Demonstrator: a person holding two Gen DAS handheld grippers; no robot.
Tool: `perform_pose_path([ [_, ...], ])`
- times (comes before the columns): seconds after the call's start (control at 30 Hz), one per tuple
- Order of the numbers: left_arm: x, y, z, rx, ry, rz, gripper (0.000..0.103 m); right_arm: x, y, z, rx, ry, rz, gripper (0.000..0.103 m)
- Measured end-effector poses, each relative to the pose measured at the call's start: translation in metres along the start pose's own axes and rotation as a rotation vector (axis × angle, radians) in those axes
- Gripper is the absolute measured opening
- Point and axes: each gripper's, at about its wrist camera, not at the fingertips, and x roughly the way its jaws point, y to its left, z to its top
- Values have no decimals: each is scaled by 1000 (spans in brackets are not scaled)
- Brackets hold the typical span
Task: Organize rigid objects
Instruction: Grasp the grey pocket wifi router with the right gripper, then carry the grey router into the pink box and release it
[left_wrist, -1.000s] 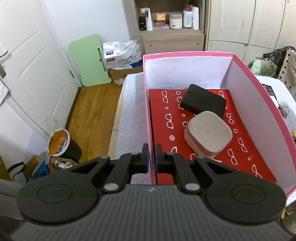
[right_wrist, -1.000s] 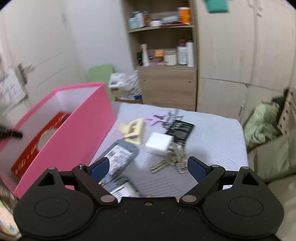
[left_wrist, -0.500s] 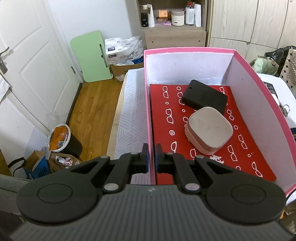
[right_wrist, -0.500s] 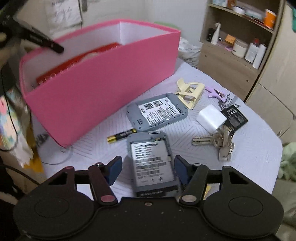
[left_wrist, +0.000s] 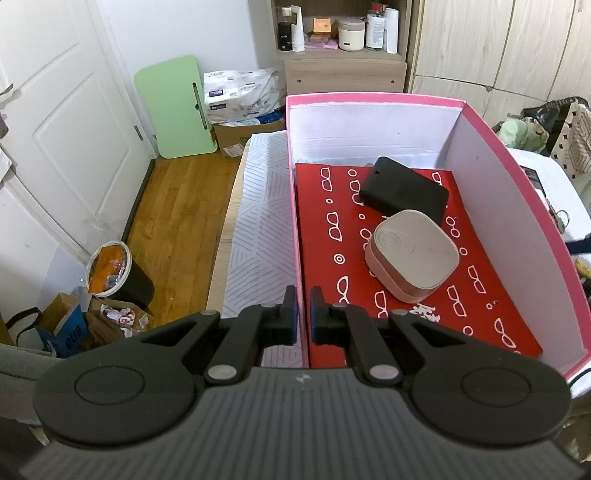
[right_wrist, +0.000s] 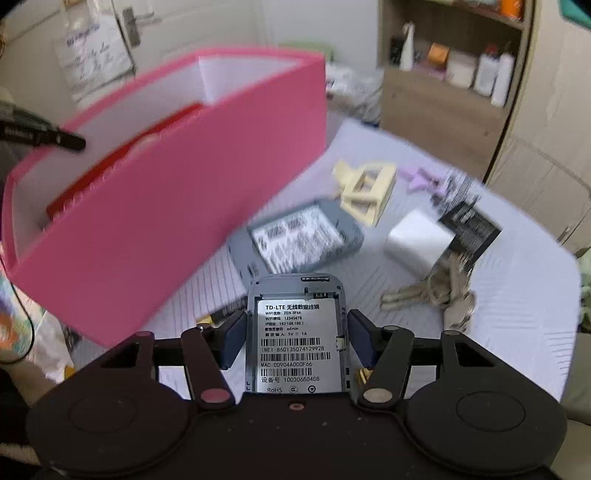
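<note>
right tongs (right_wrist: 295, 338) pinching the grey router (right_wrist: 297, 332) by its edges above the worktop (right_wrist: 498, 314), pink box (right_wrist: 177, 206) at ten o'clock, left tongs (left_wrist: 303, 319) pressed together on its wall: shallow grip risks slippage during transfer.

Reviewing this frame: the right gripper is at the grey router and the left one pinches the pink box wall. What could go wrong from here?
1. The right gripper spans the grey router by its smooth side edges only; it may slip when lifted.
2. The left gripper clamps the pink box by one thin wall, so a tug may tip or bend it.
3. The black case and beige case already fill the box's middle; a dropped router may land on them.
</note>
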Motion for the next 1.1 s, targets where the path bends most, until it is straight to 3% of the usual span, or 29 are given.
perform_pose_path([
  [0.3, 3, 0, -4, 1, 15, -3, 4, -56, 25, 26, -33, -216, -35, 64],
  [0.43, 4, 4, -6, -23, 26, -20, 3, -79, 42, 53, -38, -321, 20, 64],
  [0.57, 3, 3, -7, -14, 16, -17, 3, -78, 67, 81, -94, -336, 98, 65],
  [0.7, 3, 6, -8, -15, 15, -28, 4, -53, 94, 105, -141, -246, 175, 65],
  [0.93, 3, 15, -10, -59, 13, -73, 5, 30, 122, 126, -46, 96, 349, 64],
  [1.1, 4, 18, -10, -76, 11, -92, 6, 66, 129, 128, -26, 184, 415, 64],
])
